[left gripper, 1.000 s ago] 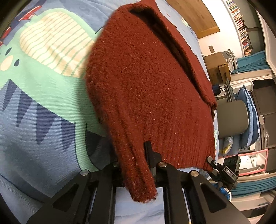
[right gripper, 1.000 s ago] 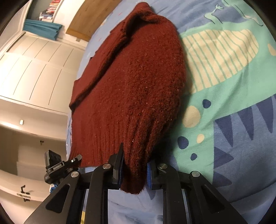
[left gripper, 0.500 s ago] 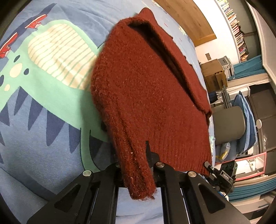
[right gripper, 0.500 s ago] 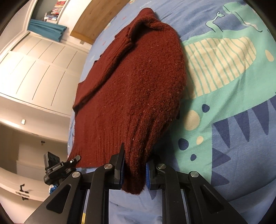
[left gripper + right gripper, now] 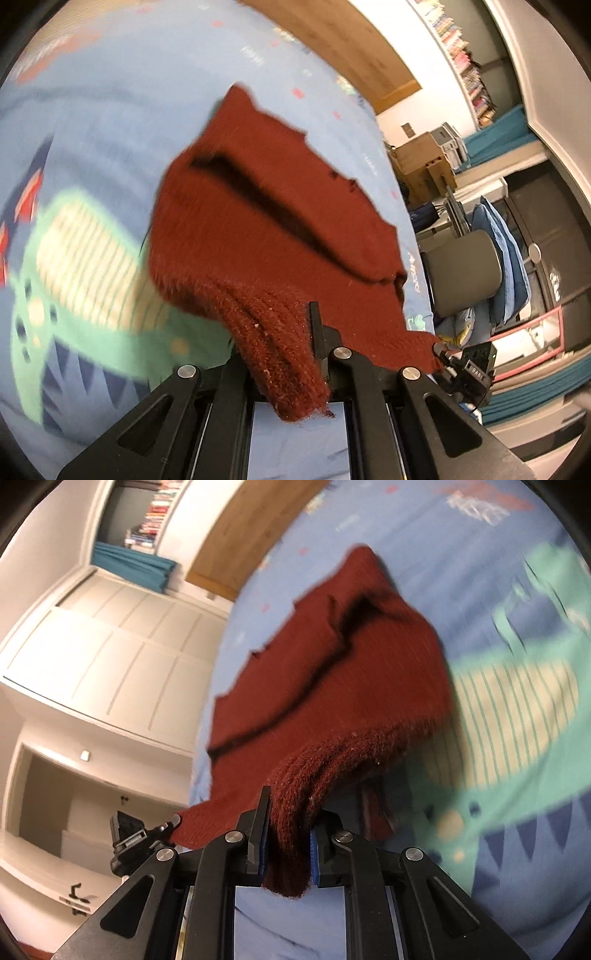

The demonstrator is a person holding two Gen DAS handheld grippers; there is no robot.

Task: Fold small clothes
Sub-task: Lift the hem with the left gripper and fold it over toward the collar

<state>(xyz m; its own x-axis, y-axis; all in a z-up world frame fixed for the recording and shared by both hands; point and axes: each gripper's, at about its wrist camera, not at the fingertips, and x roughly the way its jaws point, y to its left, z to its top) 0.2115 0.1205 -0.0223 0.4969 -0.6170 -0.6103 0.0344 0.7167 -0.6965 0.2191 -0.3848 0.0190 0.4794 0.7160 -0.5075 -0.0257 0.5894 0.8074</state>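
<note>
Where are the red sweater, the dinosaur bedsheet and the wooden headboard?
red sweater [image 5: 280, 221]: left wrist view, on its knit body.
dinosaur bedsheet [image 5: 517, 701]: right wrist view, on the striped dinosaur belly.
wooden headboard [image 5: 351, 37]: left wrist view, on its wood face.

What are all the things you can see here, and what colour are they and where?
sweater: one, dark red, near hem lifted off the bed, far end on the cover
bed cover: one, blue with a green and cream dinosaur print, under the sweater
headboard: one, brown wood, far end of the bed
bookshelf: one, many-coloured books, against the far wall
cardboard box: one, brown, beside the bed
cupboard doors: several panels, white, beside the bed
left tongs: one, black, shut on the sweater's hem corner
right tongs: one, black with blue pads, shut on the other hem corner
</note>
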